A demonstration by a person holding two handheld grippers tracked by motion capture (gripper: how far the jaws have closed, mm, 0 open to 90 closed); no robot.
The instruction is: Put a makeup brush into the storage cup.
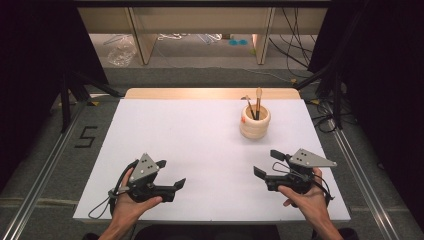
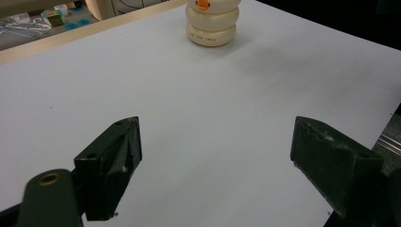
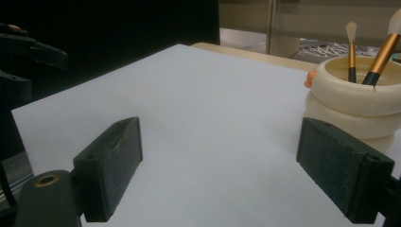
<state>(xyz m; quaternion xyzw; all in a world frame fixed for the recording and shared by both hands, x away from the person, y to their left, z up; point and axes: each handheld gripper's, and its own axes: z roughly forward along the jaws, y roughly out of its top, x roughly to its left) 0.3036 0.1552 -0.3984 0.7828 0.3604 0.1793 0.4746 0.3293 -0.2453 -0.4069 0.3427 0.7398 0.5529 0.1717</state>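
A cream ringed cup (image 1: 255, 123) stands at the back right of the white board (image 1: 200, 145), holding two brushes (image 1: 257, 102) with gold-and-black handles. My left gripper (image 1: 170, 173) rests near the front left, held in a hand, jaws wide apart and pointing right. My right gripper (image 1: 268, 163) sits near the front right, jaws open and pointing left, just in front of the cup. In the left gripper view the gripper (image 2: 217, 156) has bare board between its jaws, the cup (image 2: 211, 26) far ahead. In the right gripper view the gripper (image 3: 222, 161) is open, with the cup (image 3: 359, 104) and brushes (image 3: 380, 47) close behind its right jaw.
The table's wooden edge (image 1: 210, 93) shows behind the board. Beyond it are table legs, cables and a plastic bag (image 1: 120, 50) on the floor. A taped "5" (image 1: 86, 136) marks the floor at left. Black curtains flank both sides. The left gripper (image 3: 23, 52) shows at left in the right gripper view.
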